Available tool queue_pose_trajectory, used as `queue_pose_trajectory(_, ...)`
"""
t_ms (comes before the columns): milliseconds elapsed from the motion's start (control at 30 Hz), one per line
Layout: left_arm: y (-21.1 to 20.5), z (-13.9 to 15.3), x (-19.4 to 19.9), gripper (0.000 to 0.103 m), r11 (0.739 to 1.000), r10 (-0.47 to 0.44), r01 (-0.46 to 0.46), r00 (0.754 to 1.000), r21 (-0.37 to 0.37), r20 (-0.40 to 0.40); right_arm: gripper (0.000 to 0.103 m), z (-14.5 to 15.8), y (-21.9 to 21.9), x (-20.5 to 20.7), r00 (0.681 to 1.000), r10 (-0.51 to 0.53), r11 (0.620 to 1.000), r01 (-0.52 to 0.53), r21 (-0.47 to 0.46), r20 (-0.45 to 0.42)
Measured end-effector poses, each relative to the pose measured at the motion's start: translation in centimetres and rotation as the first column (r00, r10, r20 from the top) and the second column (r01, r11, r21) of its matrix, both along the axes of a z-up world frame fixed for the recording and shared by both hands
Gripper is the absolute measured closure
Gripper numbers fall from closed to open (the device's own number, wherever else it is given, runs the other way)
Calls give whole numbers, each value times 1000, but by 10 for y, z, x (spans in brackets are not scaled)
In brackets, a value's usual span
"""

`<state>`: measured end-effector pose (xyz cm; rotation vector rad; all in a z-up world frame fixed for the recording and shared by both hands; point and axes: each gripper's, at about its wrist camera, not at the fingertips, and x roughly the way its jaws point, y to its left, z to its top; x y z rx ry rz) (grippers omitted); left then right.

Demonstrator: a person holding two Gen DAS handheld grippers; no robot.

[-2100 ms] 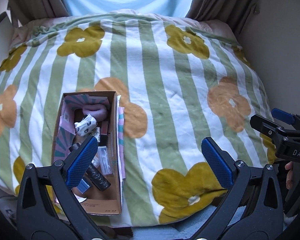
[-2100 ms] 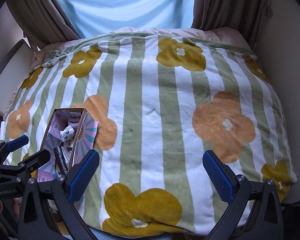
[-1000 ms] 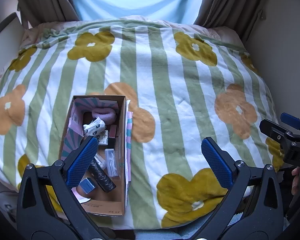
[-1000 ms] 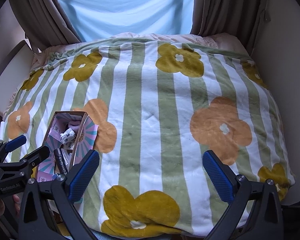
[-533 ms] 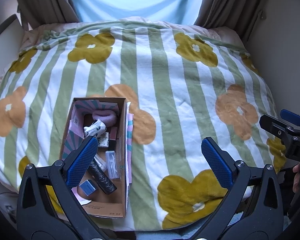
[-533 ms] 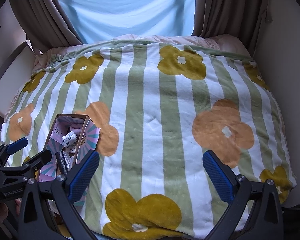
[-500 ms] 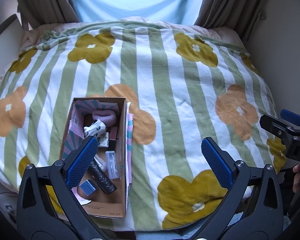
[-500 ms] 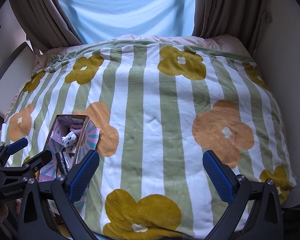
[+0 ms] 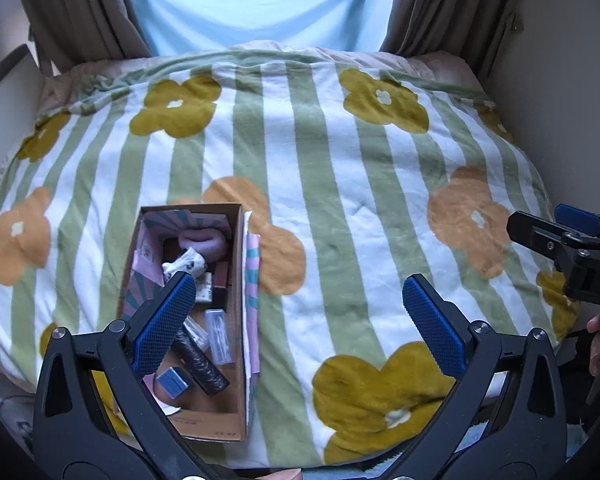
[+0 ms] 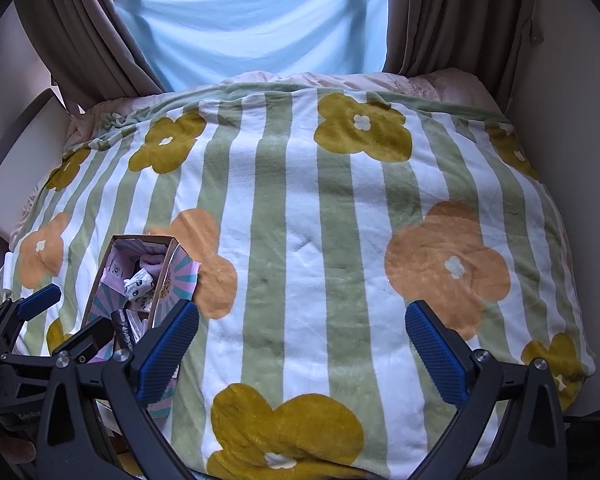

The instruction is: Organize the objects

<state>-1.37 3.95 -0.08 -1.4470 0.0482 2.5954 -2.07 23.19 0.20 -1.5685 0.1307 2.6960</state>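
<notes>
Striped floral blanket point(image 9: 332, 184) fills frame, wall along right edge, curtains point(image 10: 452, 16) at top. Broad bare stretch centre and right. Cardboard box point(image 9: 240, 360) lower left, near blanket's front edge, holds pink item, dark cylinder point(image 9: 202, 364), small blue block. Left gripper point(image 9: 300, 322) spread wide, holding nothing, above blanket. Right gripper point(image 10: 302, 346) likewise wide apart, touching nothing.

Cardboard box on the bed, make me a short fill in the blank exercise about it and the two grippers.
1. The cardboard box rests on a blanket patterned with green stripes and ____.
2. Both the left gripper and the right gripper are ____.
3. Inside the box, the black cylinder lies ____ on its side.
4. The pink item sits at the box's ____ end.

Missing words: flowers; open; flat; far
</notes>
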Motion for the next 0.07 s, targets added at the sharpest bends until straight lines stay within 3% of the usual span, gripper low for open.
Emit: queue_pose_trajectory(67,1,0,-1,0,1000,7,-8,1000,-15,-4,0,0,1,-1,1000,-2,1000,2,-1,0)
